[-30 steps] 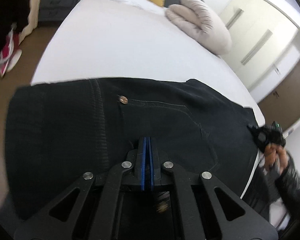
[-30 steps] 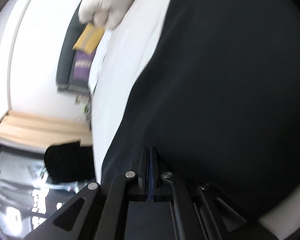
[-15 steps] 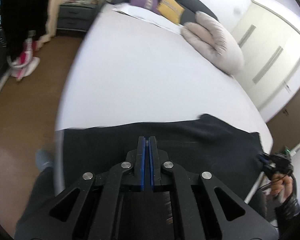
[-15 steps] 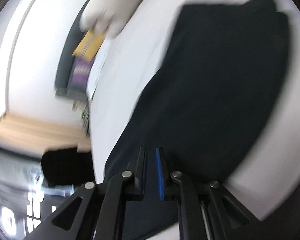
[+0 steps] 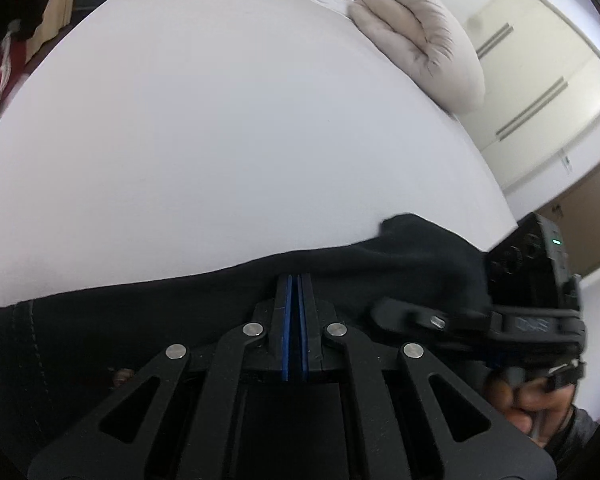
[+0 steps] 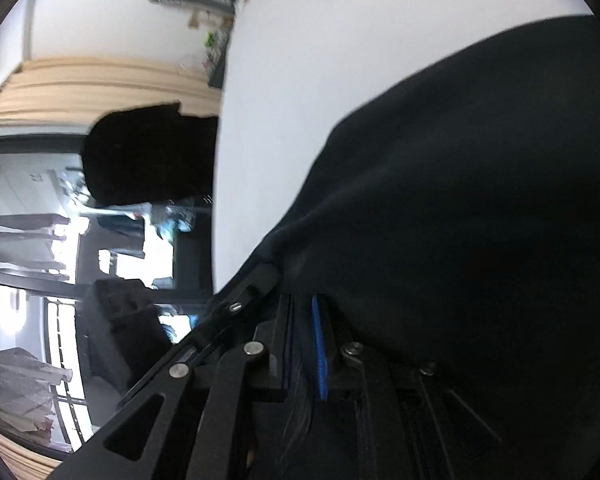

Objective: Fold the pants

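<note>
Between my left claw (image 5: 295, 280) pads there is no visible gap; the blue strips sit pressed together with the pants (image 5: 180, 320) edge pinched between them, as best I can judge from the dark cloth crowding the tips. My right claw (image 6: 302, 304) has just been closing, and dark fabric bunches between its jaws, so I read it as clamped on the pants too. I hold both grips low and near the bed's (image 5: 220, 120) near edge, I think, because the two held parts are being brought together to lay one half of the garment over the other.

From the left wrist view I see what the right one hides: the right claw's body and camera at the right, the hand (image 5: 528, 412) gripping its handle, a raised peak of cloth just beside it, and a beige pillow (image 5: 424, 40) far across the white sheet. From the right wrist view I get the opposite side: the pants draped as a large dark mound over the claw, a window (image 6: 60, 280) to the left, and a dark garment (image 6: 148, 156) hanging beyond the bed's edge.
</note>
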Tool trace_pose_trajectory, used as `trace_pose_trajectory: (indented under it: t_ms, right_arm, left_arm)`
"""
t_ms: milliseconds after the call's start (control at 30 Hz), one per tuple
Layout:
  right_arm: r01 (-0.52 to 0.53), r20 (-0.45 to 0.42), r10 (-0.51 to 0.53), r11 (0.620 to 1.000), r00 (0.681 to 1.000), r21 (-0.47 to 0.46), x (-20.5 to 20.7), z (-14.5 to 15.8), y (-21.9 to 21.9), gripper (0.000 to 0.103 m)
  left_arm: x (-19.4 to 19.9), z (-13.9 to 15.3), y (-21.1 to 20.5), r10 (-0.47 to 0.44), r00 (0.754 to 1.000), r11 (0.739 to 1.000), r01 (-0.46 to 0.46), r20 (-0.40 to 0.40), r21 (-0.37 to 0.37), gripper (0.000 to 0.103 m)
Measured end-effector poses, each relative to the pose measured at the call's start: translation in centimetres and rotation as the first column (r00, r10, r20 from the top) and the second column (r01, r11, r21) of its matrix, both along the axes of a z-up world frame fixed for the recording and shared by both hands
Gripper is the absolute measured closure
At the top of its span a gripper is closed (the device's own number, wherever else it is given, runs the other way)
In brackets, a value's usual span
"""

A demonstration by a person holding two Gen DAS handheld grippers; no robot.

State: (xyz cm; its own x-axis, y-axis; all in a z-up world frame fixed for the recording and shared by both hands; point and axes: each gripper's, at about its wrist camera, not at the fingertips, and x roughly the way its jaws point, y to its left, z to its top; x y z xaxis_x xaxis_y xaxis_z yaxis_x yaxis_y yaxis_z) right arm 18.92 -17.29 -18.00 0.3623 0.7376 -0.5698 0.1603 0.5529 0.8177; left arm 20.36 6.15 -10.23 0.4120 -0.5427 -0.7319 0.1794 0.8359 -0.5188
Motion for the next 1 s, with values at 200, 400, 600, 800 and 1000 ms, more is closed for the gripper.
trace_pose_trajectory:
  t_ms: [200,400,600,800,1000]
  right_arm:
    - [0.191,0.025,-0.192,0.98,0.981,0.051,-1.6,-1.4,-7.4,0.103]
    - [0.467,0.053,-0.465,0.883,0.884,-0.043,-5.7,0.7,-14.9,0.091]
    - [0.197,0.062,-0.2,0.979,0.978,0.056,-11.0,0.8,-8.7,0.064]
    - [0.351,-0.029,-0.35,0.929,0.936,0.118,-14.2,-2.4,-14.6,0.101]
    - [0.639,0.089,-0.645,0.764,0.759,0.086,-21.1,-1.7,-29.6,0.103]
  left_arm:
    - [0.6,-0.3,-0.2,0.012,1.0,1.0,-0.012,0.004,-0.017,0.1]
    - [-1.1,1.4,-0.2,0.046,0.998,0.997,-0.048,0.045,0.056,0.1]
    - [-4.4,4.9,-5.2,-0.068,0.995,0.996,0.072,0.079,-0.048,0.1]
    - [-5.5,1.2,-8.4,-0.142,0.99,0.99,0.142,0.009,0.003,0.1]
    - [-5.7,1.2,-7.7,-0.111,0.994,0.994,0.111,0.017,-0.008,0.1]
